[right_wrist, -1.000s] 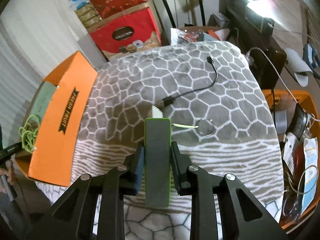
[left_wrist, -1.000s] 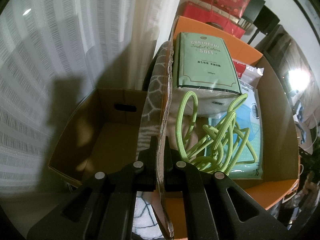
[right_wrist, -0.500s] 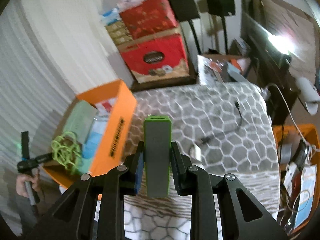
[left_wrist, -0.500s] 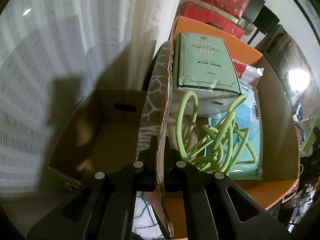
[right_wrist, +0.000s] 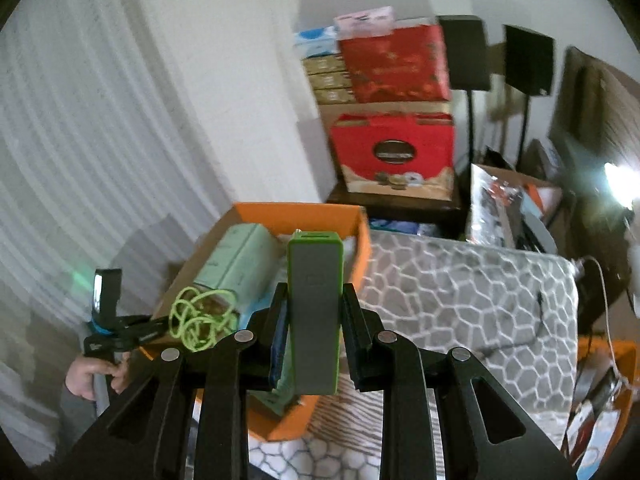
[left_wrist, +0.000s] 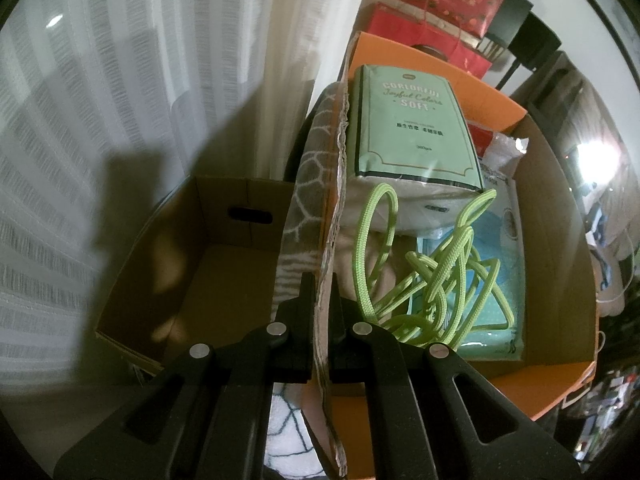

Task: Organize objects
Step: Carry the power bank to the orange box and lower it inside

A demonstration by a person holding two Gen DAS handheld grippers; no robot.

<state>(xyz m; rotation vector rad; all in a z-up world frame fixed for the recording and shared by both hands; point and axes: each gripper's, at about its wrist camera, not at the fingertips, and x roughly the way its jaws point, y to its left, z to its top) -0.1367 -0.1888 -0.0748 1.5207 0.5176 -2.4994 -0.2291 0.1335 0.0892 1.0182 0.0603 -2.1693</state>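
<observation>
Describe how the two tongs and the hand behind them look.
Both the left tongs and right tongs are matte black plastic, with angular cut-out arms and round silver screws. From the right camera, the left one has a blue band; a bare hand grips its handle.

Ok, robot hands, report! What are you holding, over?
Left gripper clamped on orange box wall. Right gripper shut on green-and-grey power bank, over the box. Green cord and tissue pack already inside, partly filling it.

The green rope [left_wrist: 432, 276] covers much of the blue packet [left_wrist: 496, 280] beneath it; the power bank [right_wrist: 315, 312] hides the orange box's [right_wrist: 296, 210] middle; the red cartons [right_wrist: 394, 152] are blurred, lettering unreadable.
</observation>
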